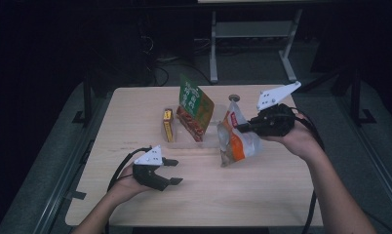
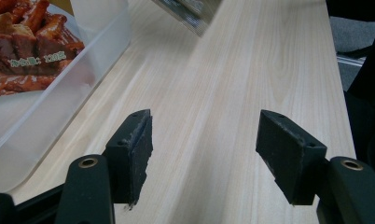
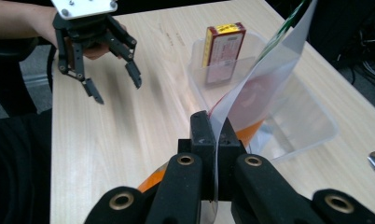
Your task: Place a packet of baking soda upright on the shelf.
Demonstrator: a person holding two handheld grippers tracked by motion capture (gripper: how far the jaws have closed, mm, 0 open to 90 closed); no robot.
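Above wooden table (image 1: 194, 195), snack bag (image 1: 235, 141) between clamped right fingers (image 3: 225, 135).

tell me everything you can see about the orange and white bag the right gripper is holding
The snack bag is a glossy plastic pouch, white at the top with an orange band and a clear part showing brownish food. The right gripper pinches its thin upper edge between shut jaws, so it hangs tilted beside the clear plastic bin. Whether its bottom corner touches the table is unclear.

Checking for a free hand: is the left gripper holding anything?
No, the left gripper has open jaws with only bare table between them.
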